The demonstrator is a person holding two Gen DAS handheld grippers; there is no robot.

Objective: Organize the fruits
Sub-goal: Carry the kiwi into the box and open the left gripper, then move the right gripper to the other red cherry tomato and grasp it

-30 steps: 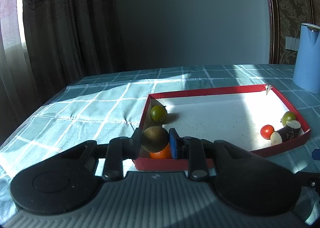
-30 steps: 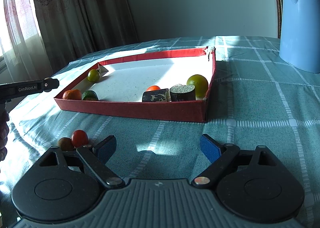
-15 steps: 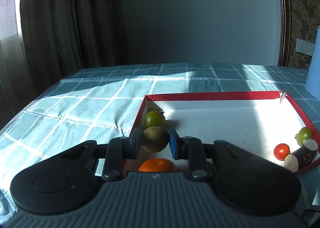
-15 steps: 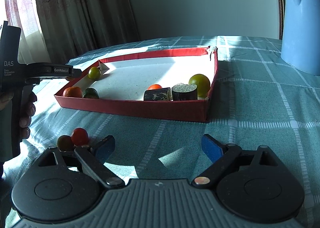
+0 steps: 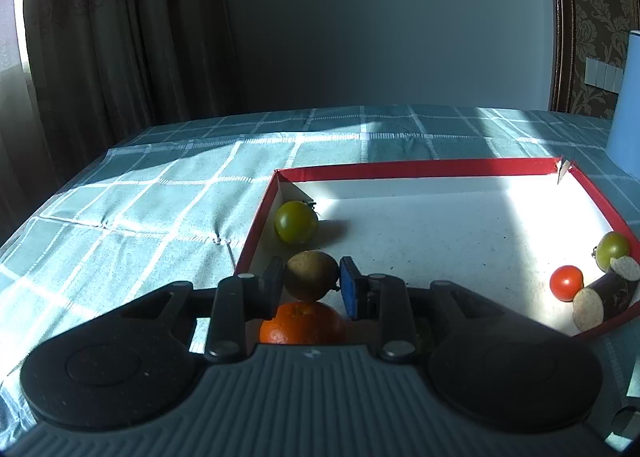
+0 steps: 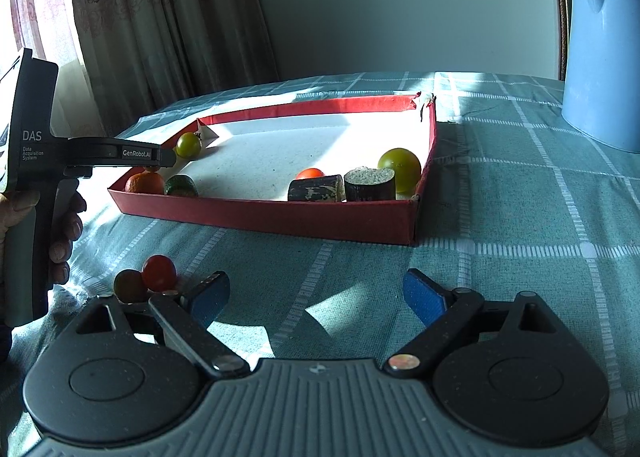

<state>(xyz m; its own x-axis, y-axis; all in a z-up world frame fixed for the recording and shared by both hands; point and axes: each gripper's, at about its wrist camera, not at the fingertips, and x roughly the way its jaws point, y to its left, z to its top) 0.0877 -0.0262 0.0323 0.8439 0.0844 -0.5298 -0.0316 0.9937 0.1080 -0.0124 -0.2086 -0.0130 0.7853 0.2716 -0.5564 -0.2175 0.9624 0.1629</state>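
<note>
Far left in the right wrist view you can see the person's hand (image 6: 64, 233) wrapped around the black handle of the left gripper (image 5: 311, 284), which the left cam itself can't show. That gripper is clamped on a fuzzy brown kiwi (image 5: 311, 275), oval shaped, held over the near-left corner of the shallow red cardboard tray (image 5: 416, 168) with its white floor. Right under the kiwi sits one dimpled orange (image 5: 301, 321), and just past it one smooth green tomato (image 5: 295, 221) by the tray's left wall.

Only the right cam shows the two small round fruits lying outside the tray on the teal checked tablecloth (image 6: 520, 225): one red cherry tomato (image 6: 159, 272) touching one darker brownish one (image 6: 129, 285), just left of the right gripper (image 6: 316, 297). That one hangs spread wide with nothing between its blue pads.

Over at the tray's right end: one red tomato (image 5: 566, 283), a second green one (image 5: 613, 251), and two dark cut cylinders, rough pale ends (image 5: 588, 309). A smooth blue jug (image 6: 604, 57) is at far right.
</note>
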